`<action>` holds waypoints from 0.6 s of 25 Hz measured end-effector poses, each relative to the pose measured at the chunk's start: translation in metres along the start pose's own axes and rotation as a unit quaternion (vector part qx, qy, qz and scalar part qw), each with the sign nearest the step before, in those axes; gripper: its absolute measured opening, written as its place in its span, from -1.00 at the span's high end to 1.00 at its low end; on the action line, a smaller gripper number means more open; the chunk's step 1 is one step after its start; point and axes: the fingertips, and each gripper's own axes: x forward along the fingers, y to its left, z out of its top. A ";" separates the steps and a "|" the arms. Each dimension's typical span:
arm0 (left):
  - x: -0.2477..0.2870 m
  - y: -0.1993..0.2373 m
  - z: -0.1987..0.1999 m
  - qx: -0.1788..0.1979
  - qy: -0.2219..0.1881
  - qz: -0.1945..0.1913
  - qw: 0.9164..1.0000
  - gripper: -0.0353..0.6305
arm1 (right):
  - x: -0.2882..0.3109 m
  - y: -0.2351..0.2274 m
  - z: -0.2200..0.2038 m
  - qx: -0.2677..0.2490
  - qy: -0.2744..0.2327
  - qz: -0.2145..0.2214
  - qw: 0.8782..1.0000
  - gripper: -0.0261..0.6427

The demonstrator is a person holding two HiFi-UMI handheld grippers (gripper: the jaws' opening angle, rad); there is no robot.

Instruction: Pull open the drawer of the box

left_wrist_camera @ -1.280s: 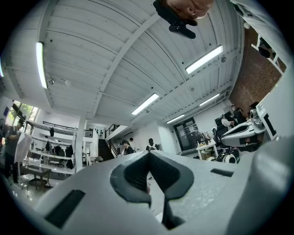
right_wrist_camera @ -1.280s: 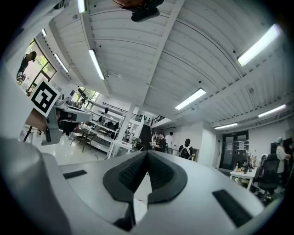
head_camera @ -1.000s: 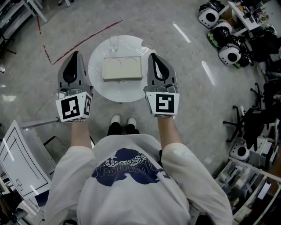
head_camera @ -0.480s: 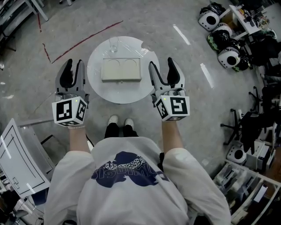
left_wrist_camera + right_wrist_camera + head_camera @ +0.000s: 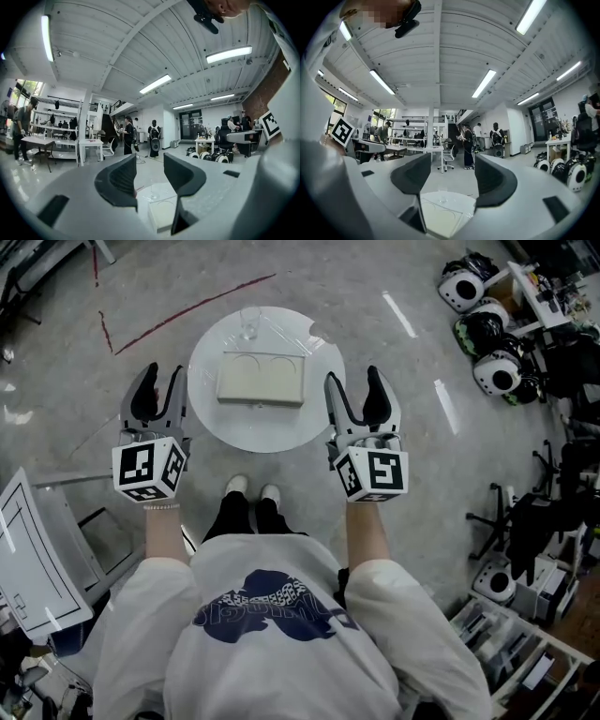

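Observation:
A flat beige box (image 5: 262, 378) with two round dents in its lid lies on a small round white table (image 5: 234, 427). A clear glass (image 5: 249, 322) stands behind it. My left gripper (image 5: 159, 382) hovers off the table's left edge, its jaws opening with nothing between them. My right gripper (image 5: 353, 387) hovers off the right edge, jaws also opening and empty. In the left gripper view the jaws (image 5: 150, 173) frame the box (image 5: 164, 213) below. The right gripper (image 5: 452, 176) looks over the box (image 5: 440, 220) too. Neither gripper touches the box.
White round machines (image 5: 487, 334) crowd the floor at the right, with a dark office chair (image 5: 534, 512) nearer. A white panel on a frame (image 5: 28, 559) stands at the left. A red line (image 5: 187, 306) crosses the floor. Several people stand far off (image 5: 129, 136).
Both grippers went from shut to open. Both hands drew back a little toward me and outward from the table's sides.

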 end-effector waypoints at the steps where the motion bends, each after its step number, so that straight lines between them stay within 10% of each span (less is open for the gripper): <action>1: 0.001 -0.001 -0.005 -0.001 0.010 -0.001 1.000 0.40 | 0.000 0.000 -0.002 0.001 0.002 0.003 1.000 0.12; 15: 0.051 -0.003 -0.128 0.010 0.179 -0.064 0.982 0.40 | 0.018 0.015 -0.052 0.021 0.052 0.004 0.998 0.13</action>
